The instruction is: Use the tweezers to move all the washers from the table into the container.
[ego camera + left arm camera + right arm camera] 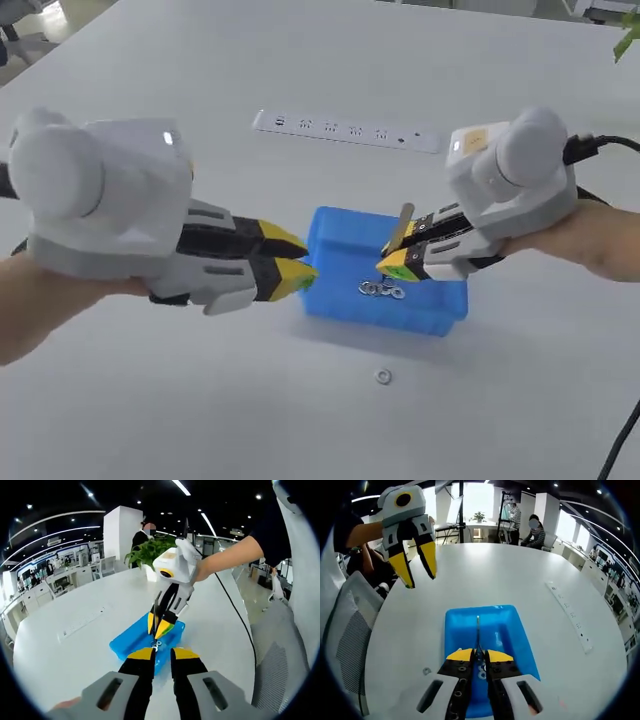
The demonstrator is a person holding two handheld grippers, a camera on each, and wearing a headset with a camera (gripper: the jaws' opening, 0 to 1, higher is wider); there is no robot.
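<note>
In the head view the left hand-held gripper (305, 258) covered the container's (340, 240) near left corner. The tweezers' (403, 222) lower length sat hidden between the right hand-held gripper's (386, 258) jaws. The washers (382, 289) in the container overlapped in a cluster too small to count; in the right gripper view the jaws hid most of them. A black cable (620, 440) ran off the picture's edge.

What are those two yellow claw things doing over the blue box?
A person holds a gripper in each hand. The right gripper pinches tweezers above the blue container, where a few washers lie. The left gripper is open beside it, holding nothing. One loose washer lies on the table.
</note>
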